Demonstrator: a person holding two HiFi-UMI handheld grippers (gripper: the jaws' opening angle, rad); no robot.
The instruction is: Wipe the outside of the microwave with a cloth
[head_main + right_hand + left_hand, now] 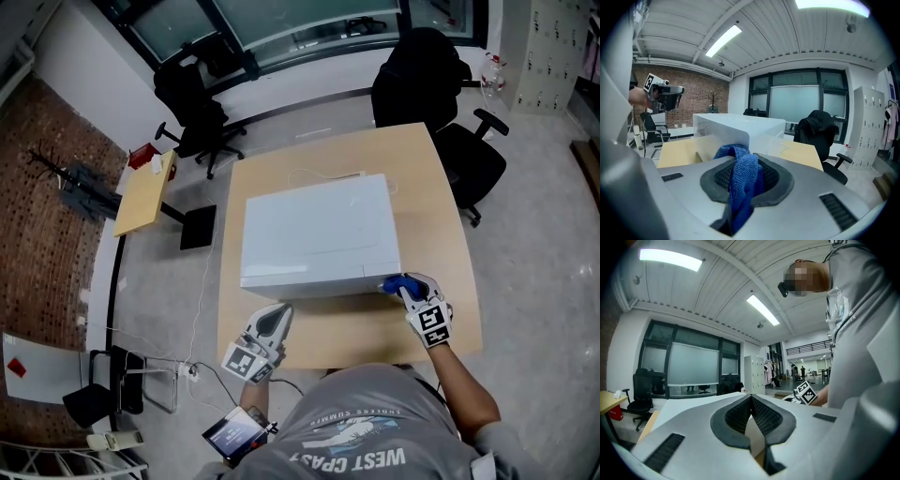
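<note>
The white microwave point(319, 234) stands in the middle of a light wooden table point(441, 206). My right gripper point(396, 285) is shut on a blue cloth point(392, 282), which it holds at the microwave's front right corner. In the right gripper view the blue cloth point(742, 180) hangs bunched between the jaws, with the microwave point(736, 126) just ahead. My left gripper point(278, 316) is shut and empty, just off the microwave's front left part. Its dark pads point(761, 413) meet with nothing between them.
Two black office chairs point(441, 84) point(197, 103) stand beyond the table. A small wooden side table point(145, 192) is at the left. A white cable point(200, 309) runs down the floor to a power strip. Lockers point(553, 52) stand at the far right.
</note>
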